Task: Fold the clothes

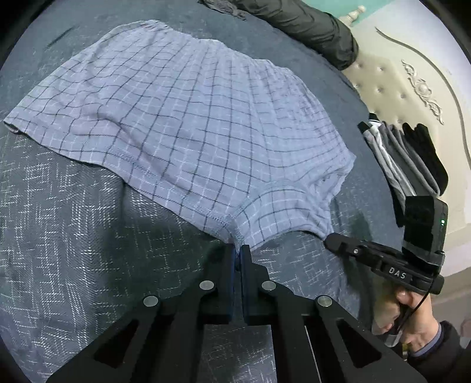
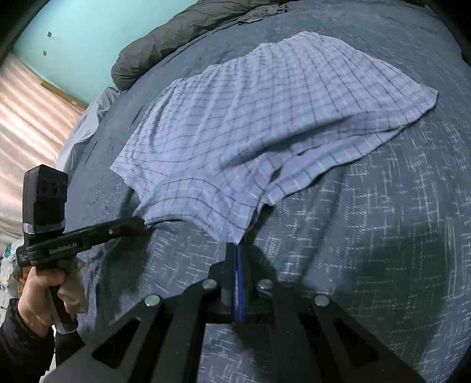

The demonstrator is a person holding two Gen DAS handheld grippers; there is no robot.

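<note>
The checked shorts [image 1: 188,117] lie spread on the bed [image 1: 73,235], reaching up and away from the fingers in the left wrist view. The left gripper [image 1: 238,250] has its fingers pressed together on the near hem of the shorts, at the seam where the two leg openings meet, so the cloth rises slightly off the bedspread there. To the right of these fingers the right gripper [image 1: 331,243] comes in from the side, its tip pinching the hem of the other leg, held by a hand [image 1: 412,318] in a dark sleeve. Beyond it, a stack of folded clothes [image 1: 406,159] sits by the padded headboard [image 1: 391,76], and a dark jacket [image 1: 309,26] lies past the shorts' far edge. In the right wrist view the shorts [image 2: 265,117] again stretch away from the fingers. The right gripper [image 2: 238,246] is closed tight on a corner of the near hem, lifting it a little. To the left, the left gripper [image 2: 141,225] touches the hem of the neighbouring leg, gripped by a hand [image 2: 38,294]. The dark jacket [image 2: 176,38] lies beyond the waistband.
</note>
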